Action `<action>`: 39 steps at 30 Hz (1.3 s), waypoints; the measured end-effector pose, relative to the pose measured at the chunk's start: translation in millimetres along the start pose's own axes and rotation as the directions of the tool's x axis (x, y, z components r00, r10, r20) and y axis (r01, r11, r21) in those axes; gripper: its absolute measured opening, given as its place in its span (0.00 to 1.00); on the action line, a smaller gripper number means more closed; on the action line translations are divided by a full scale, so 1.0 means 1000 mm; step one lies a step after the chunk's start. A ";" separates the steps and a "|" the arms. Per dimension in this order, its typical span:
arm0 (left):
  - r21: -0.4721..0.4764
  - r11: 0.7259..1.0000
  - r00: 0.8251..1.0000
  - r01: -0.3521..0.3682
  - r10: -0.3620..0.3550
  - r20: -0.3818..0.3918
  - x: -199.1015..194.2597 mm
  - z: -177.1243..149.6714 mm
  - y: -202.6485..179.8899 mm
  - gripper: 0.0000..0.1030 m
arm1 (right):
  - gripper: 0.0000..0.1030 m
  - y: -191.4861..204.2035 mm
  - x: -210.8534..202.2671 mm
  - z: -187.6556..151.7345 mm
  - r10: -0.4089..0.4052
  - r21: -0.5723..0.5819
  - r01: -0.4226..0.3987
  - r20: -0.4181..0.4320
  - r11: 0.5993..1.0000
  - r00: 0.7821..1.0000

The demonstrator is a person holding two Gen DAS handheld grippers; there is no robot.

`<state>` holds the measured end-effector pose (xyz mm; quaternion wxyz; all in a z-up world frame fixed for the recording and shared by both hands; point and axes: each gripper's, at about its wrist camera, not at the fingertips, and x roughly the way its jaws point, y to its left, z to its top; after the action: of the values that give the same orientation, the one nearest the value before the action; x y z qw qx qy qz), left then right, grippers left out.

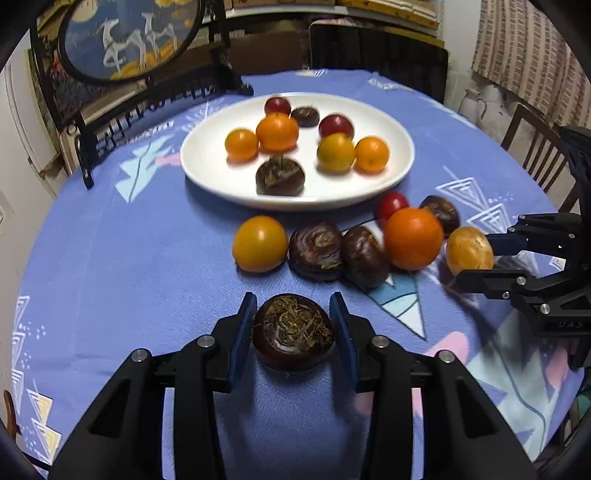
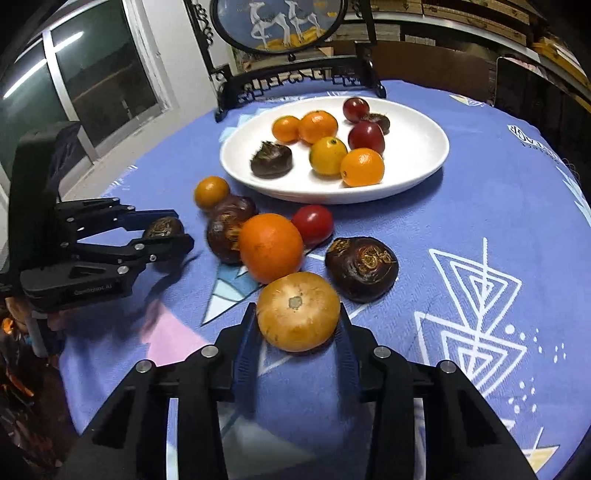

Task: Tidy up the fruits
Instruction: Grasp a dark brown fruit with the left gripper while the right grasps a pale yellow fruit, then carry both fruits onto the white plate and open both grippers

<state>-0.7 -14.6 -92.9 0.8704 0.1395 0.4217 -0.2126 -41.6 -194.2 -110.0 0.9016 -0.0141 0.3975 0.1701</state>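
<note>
Left gripper (image 1: 293, 328) clamped a dark water chestnut (image 1: 293, 332) near, white plate (image 1: 207, 162) of fruits far, right gripper (image 1: 476, 258) gripping a yellow fruit (image 1: 469, 252) right

A home dining room: a round desk (image 1: 110, 258) under a blue patterned tablecloth, wooden chairs (image 1: 535, 147) drawn up at its far edge, a framed deer ornament (image 2: 280, 22) on a carved stand, a curtain (image 1: 528, 55), a window (image 2: 92, 74).

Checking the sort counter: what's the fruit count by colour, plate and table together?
red fruits: 3
orange or yellow fruits: 7
brown chestnuts: 6
Total: 16
</note>
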 end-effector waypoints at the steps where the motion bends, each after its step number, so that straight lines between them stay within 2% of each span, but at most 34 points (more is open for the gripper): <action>1: 0.002 1.000 1.000 -0.001 0.001 0.010 -0.004 0.001 -0.001 0.39 | 0.39 0.001 -0.005 -0.001 0.000 -0.006 0.000 0.011 1.000 1.000; 6: 0.004 1.000 0.995 -0.021 0.020 0.100 -0.031 0.027 -0.002 0.39 | 0.39 0.007 -0.040 0.010 -0.014 -0.038 0.019 0.109 0.999 0.994; 9: -0.020 0.997 0.984 -0.068 0.071 0.161 -0.043 0.052 0.002 0.39 | 0.39 0.006 -0.059 0.029 -0.010 -0.039 0.017 0.171 0.999 0.985; 14: -0.042 0.988 0.959 -0.149 0.155 0.238 -0.050 0.088 0.006 0.39 | 0.39 0.005 -0.085 0.069 -0.025 -0.051 0.042 0.298 0.998 0.954; 17: -0.041 0.984 0.950 -0.172 0.177 0.257 -0.046 0.102 0.006 0.39 | 0.39 0.004 -0.091 0.090 -0.018 -0.056 0.040 0.349 0.998 0.937; 28: -0.127 0.969 0.944 -0.210 0.235 0.232 0.002 0.157 0.034 0.39 | 0.39 -0.018 -0.060 0.157 0.024 -0.020 -0.017 0.385 1.000 0.923; 33: -0.150 0.969 0.952 -0.196 0.225 0.208 0.026 0.159 0.039 0.39 | 0.39 -0.032 -0.039 0.170 0.014 0.014 -0.021 0.387 1.000 0.922; 36: -0.160 0.971 0.959 -0.179 0.208 0.190 0.040 0.153 0.042 0.39 | 0.39 -0.040 -0.024 0.166 0.017 0.033 -0.032 0.374 0.999 0.927; 39: -0.146 0.970 0.963 -0.195 0.218 0.160 0.054 0.149 0.043 0.39 | 0.40 -0.053 -0.007 0.163 0.013 0.060 -0.036 0.345 0.998 0.939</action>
<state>150.9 -53.5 -42.4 0.9285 0.1072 0.3398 -0.1043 86.8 -220.0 1.1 0.9550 0.0501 0.2391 0.1680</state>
